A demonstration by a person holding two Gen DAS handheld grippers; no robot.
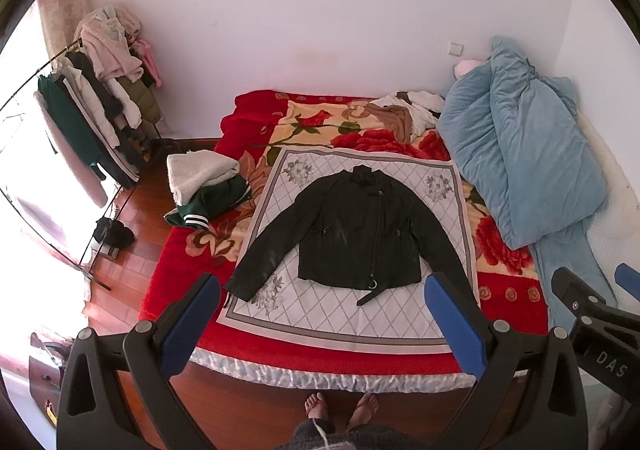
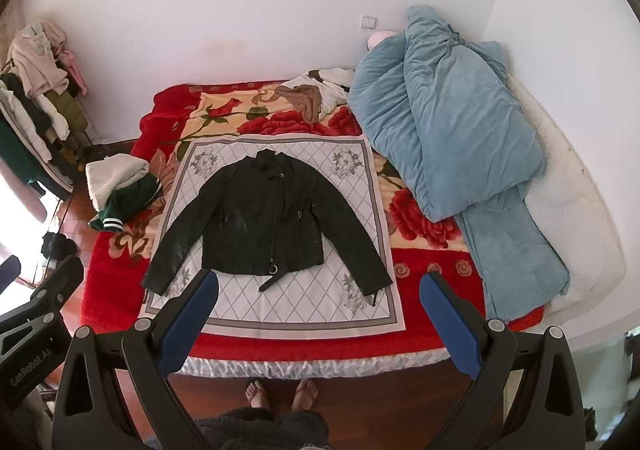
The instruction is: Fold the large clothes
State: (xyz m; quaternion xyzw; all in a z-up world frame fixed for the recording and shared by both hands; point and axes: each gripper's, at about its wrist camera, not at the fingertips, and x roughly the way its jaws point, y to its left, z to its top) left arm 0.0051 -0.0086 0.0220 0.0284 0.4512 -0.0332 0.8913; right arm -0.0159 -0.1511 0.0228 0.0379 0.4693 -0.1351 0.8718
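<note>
A black jacket [image 1: 352, 230] lies flat, front up, sleeves spread, on a white patterned cloth [image 1: 404, 318] on the bed; it also shows in the right wrist view [image 2: 260, 226] on the same cloth [image 2: 320, 310]. My left gripper [image 1: 322, 290] is open and empty, held high above the bed's near edge. My right gripper [image 2: 318, 288] is open and empty, also high above the near edge. Each gripper shows at the other view's side.
A red floral blanket [image 1: 508, 290] covers the bed. A blue duvet [image 1: 520, 154] is heaped at the right. Folded clothes [image 1: 204, 182] sit at the bed's left edge, more clothes [image 1: 404, 110] at the far end. A clothes rack [image 1: 100, 98] stands at the left. My feet [image 1: 340, 406] stand on the wooden floor.
</note>
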